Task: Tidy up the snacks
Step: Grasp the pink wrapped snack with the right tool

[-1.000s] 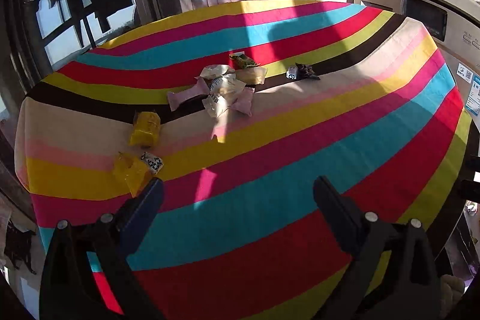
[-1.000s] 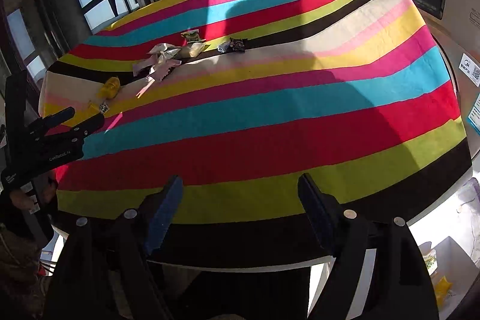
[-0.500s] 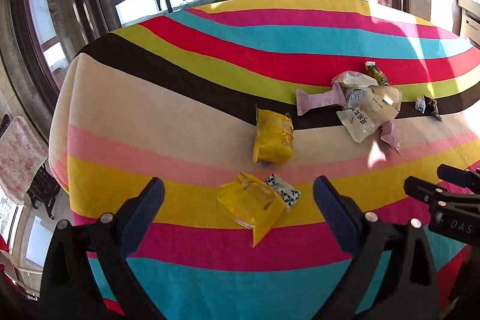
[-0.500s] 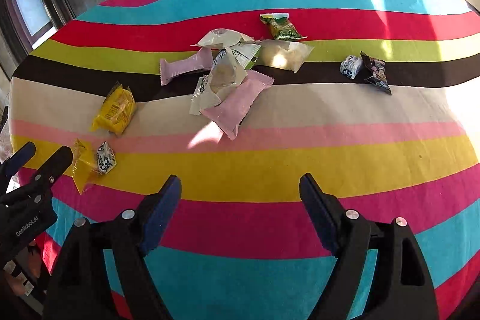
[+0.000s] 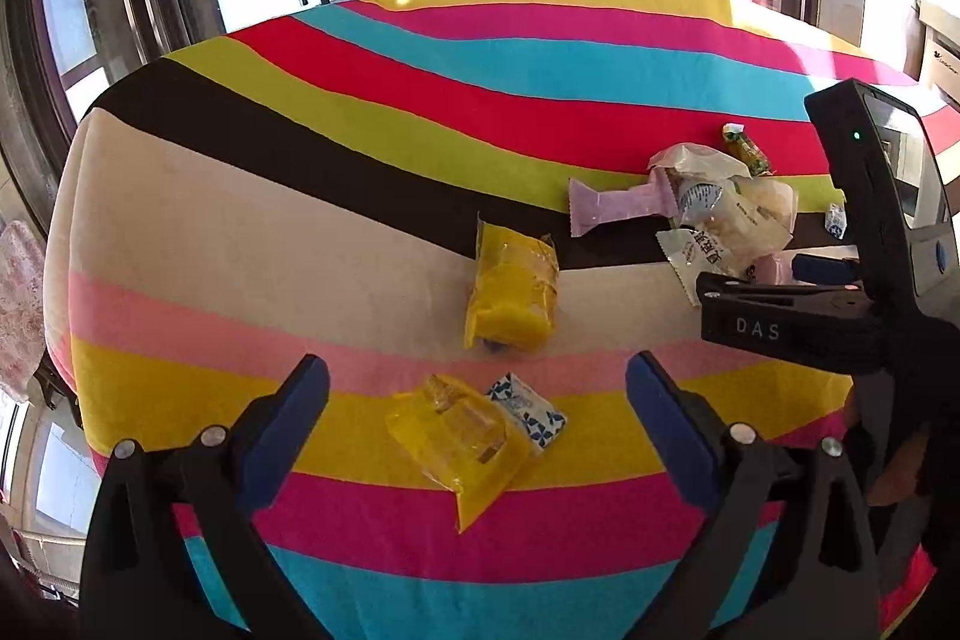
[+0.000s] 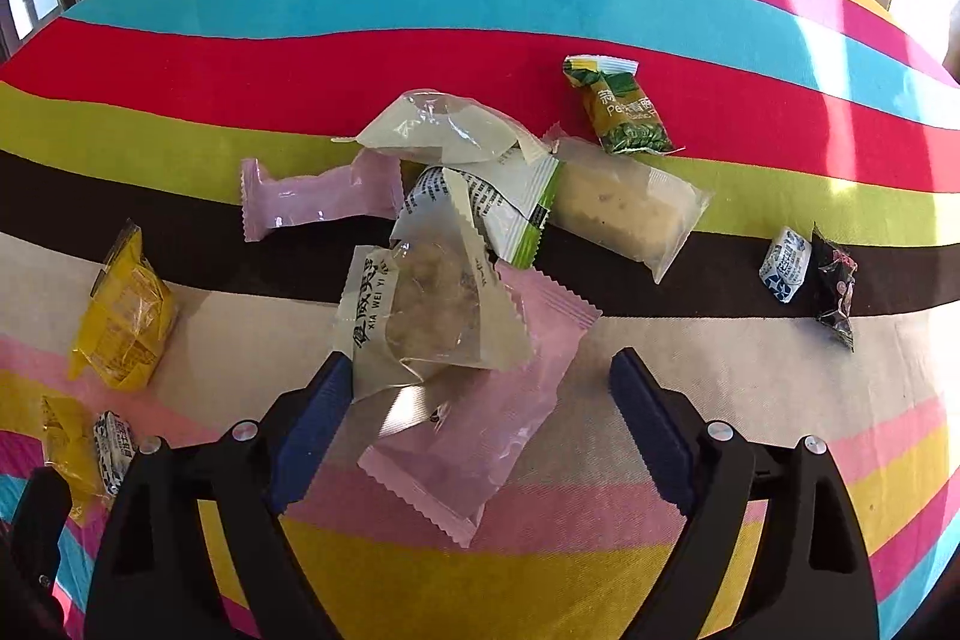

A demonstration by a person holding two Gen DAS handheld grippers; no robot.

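1. Right wrist view: the right gripper (image 6: 474, 400) stands wide, its jaws having just narrowed slightly, a pink wrapper (image 6: 480, 436) between them but unpressed.
2. A second ago it hung off the table's edge; now it sits over the snack pile (image 6: 456, 220).
3. Left gripper (image 5: 477, 418) is released, having swung from bare striped cloth (image 5: 300, 250) to frame a yellow packet (image 5: 462, 439).
4. Judgement: both pickups look imminent; sorting hasn't started.

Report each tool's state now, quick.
Left tool: open, empty, above the yellow packet.
Right tool: open, holding nothing, pink packet lying between its fingers.
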